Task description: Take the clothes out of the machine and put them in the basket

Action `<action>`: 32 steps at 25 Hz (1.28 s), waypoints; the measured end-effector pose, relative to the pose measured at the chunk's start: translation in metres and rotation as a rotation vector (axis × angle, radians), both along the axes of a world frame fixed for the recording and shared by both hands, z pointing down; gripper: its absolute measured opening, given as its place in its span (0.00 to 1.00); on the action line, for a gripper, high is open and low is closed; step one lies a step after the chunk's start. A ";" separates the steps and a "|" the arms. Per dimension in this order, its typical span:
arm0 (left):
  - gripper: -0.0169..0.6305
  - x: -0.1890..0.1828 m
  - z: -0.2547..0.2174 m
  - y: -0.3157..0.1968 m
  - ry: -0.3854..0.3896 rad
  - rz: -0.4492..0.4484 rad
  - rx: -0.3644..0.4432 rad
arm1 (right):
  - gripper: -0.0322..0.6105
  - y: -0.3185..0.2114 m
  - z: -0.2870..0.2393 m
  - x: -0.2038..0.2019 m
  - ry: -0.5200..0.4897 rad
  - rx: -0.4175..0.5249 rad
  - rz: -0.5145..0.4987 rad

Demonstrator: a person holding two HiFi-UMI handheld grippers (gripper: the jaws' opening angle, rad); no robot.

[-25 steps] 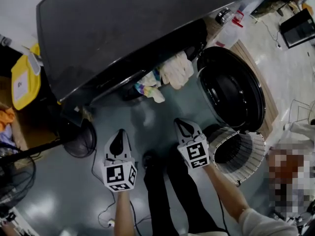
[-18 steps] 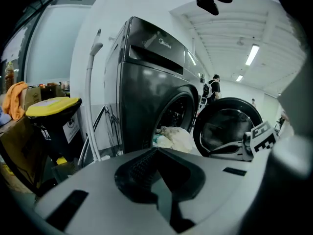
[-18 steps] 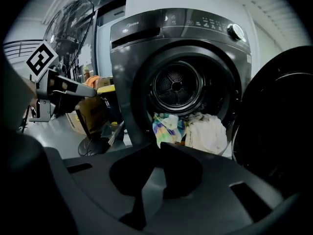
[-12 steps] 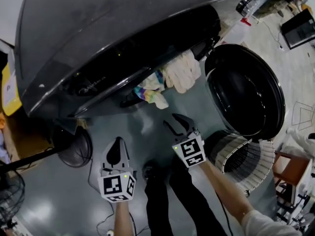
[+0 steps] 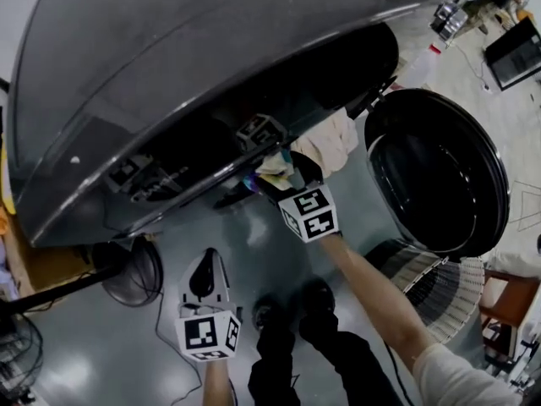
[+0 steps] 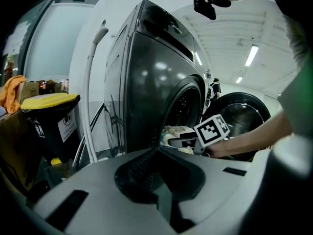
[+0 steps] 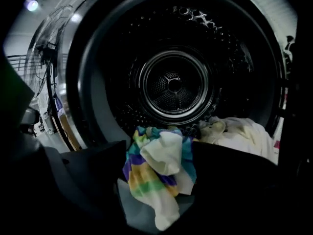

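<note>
1. Washing machine (image 5: 211,66), dark grey and front-loading, fills the upper head view. Its round door (image 5: 439,172) stands swung open to the right.
2. Drum (image 7: 173,84) is visible through the open mouth in the right gripper view, with perforated wall and round back plate.
3. A striped cloth (image 7: 156,175), banded blue, purple, yellow and green with a white fold, hangs over the lower lip of the drum mouth.
4. A cream cloth (image 7: 239,131) lies just to the right of it, inside the mouth and against the lip.
5. The right gripper (image 7: 160,153) is at the drum mouth. Its jaws have just been opening and stand wide apart, one on each side of the striped cloth. The cloth sits between them, not clamped.
6. The left gripper (image 5: 207,256) is held low, well apart from the machine mouth, above the grey floor (image 5: 254,244). Its jaws are closed together with nothing between them.
7. The white ribbed laundry basket (image 5: 410,265) stands on the floor below the open door, to the right of the person's right arm. No clothing can be seen in the part of it that shows.
8. A fan (image 5: 131,269) stands on the floor left of the left gripper. A yellow-lidded bin (image 6: 49,102) stands beside the machine.
</note>
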State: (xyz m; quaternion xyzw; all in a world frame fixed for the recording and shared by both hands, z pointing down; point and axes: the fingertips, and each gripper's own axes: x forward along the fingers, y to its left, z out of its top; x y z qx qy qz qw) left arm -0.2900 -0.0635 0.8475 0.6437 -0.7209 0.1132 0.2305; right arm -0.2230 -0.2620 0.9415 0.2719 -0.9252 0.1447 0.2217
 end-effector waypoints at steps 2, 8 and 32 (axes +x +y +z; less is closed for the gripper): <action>0.05 -0.005 0.004 0.000 0.000 -0.004 0.002 | 0.71 -0.012 0.010 -0.017 0.011 -0.011 -0.010; 0.05 -0.014 0.013 -0.003 -0.008 -0.005 0.005 | 0.75 -0.026 0.063 -0.029 0.105 -0.062 0.018; 0.05 -0.006 -0.051 0.003 0.006 0.013 0.006 | 0.18 0.039 -0.028 -0.012 0.051 -0.088 -0.038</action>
